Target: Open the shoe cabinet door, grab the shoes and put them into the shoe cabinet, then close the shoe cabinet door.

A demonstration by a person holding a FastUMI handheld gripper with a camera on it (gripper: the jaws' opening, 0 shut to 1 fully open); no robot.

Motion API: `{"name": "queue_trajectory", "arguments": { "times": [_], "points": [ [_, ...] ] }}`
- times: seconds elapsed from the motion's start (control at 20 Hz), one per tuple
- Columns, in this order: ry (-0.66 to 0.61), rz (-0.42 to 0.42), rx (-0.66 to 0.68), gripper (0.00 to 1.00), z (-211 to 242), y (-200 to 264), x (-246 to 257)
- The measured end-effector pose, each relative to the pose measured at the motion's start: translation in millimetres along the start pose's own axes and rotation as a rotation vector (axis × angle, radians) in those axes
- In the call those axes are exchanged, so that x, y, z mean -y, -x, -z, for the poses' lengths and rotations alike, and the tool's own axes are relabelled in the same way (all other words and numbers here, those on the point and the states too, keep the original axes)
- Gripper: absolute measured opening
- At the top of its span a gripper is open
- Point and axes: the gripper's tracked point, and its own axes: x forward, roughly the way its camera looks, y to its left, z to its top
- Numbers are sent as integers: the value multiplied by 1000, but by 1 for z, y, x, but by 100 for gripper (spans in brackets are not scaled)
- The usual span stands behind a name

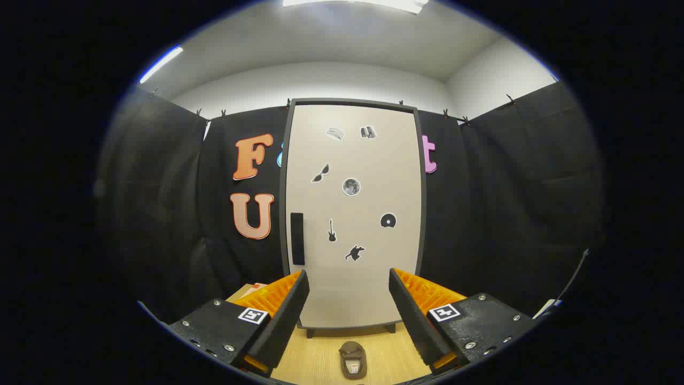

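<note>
The shoe cabinet (354,214) is seen standing upright against the black cloth wall (497,214), straight ahead of the gripper (348,283) and well beyond its fingers. Its pale door (368,176) is shut flush within a dark frame, and a dark vertical handle (297,238) is set on the door's left side, a little below mid-height. Several small stickers are scattered over the door, among them a pair of sunglasses (320,173), a round moon-like disc (351,186), a guitar (332,230) and a record (388,220). The cabinet is carried on short dark feet on a light wooden floor (320,358).

A single brown shoe (352,360) is seen lying on that floor, in front of the cabinet and apart from it, between the two fingers and nearer the camera than their tips. Its toe is pointed toward the cabinet.

The gripper is held spread wide, with nothing caught between its fingers; the lower part of the door is framed in the gap. A square black-and-white marker (252,315) is fixed on each finger mount. Something pale and flat (247,291) is partly hidden behind the left finger; what it is cannot be told.

Above the cloth wall, a white wall and ceiling are visible, with a bright ceiling light (355,4) overhead.
</note>
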Motion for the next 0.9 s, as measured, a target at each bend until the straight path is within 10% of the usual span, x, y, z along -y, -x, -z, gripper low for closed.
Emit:
{"name": "queue_trajectory", "arguments": {
  "times": [0.9],
  "points": [
    [-5,-1,-6,94,3,-9,4]
  ]
}}
